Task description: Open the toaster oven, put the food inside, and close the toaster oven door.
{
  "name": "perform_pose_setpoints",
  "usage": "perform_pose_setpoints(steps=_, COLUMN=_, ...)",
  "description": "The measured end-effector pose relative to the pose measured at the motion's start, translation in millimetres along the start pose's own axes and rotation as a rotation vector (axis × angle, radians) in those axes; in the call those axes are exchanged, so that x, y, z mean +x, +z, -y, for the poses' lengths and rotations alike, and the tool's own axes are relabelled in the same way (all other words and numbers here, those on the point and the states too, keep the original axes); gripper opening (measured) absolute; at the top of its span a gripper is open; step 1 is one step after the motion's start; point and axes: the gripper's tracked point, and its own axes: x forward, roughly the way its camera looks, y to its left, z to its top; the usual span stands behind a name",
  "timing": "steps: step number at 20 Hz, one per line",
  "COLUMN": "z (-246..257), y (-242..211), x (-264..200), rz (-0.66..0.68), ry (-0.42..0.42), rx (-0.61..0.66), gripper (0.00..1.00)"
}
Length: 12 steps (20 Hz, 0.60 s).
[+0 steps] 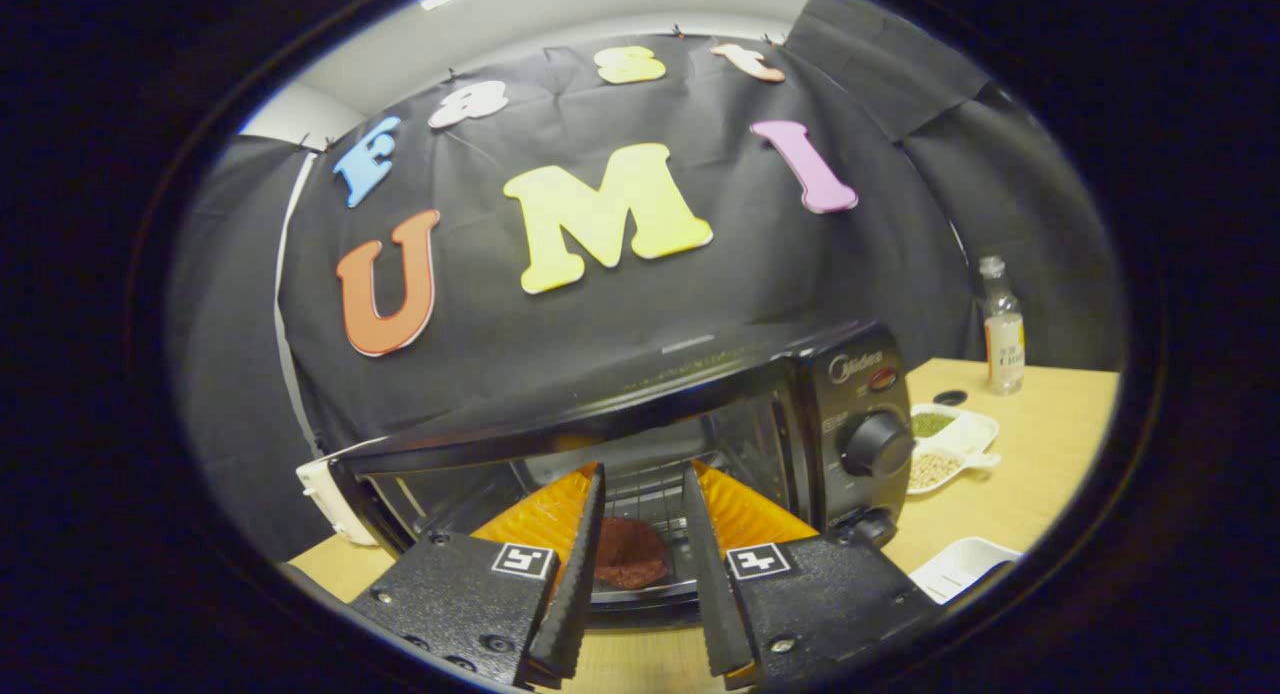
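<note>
gripper [645,479] fingers standing apart, reaching into the open toaster oven [690,424], gripping nothing | reddish food patty [628,552] lying on the rack between them | bench [1040,474] at 3 o'clock carrying divided dish [950,444], bottle [1002,326] | open bench room beyond the dish

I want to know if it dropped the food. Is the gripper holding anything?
Nothing is held. The gripper is open, and the food lies between its fingers inside the toaster oven.
</note>
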Motion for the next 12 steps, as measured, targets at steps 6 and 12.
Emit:
perform_pose_setpoints(steps=6, z=-4, y=7, x=-60, rz=0.075, ry=0.002, rx=-0.111, gripper=0.63)
perform_pose_setpoints(steps=12, z=-7, y=-12, x=-130, rz=-0.024, ry=-0.009, rx=-0.197, gripper=1.0)
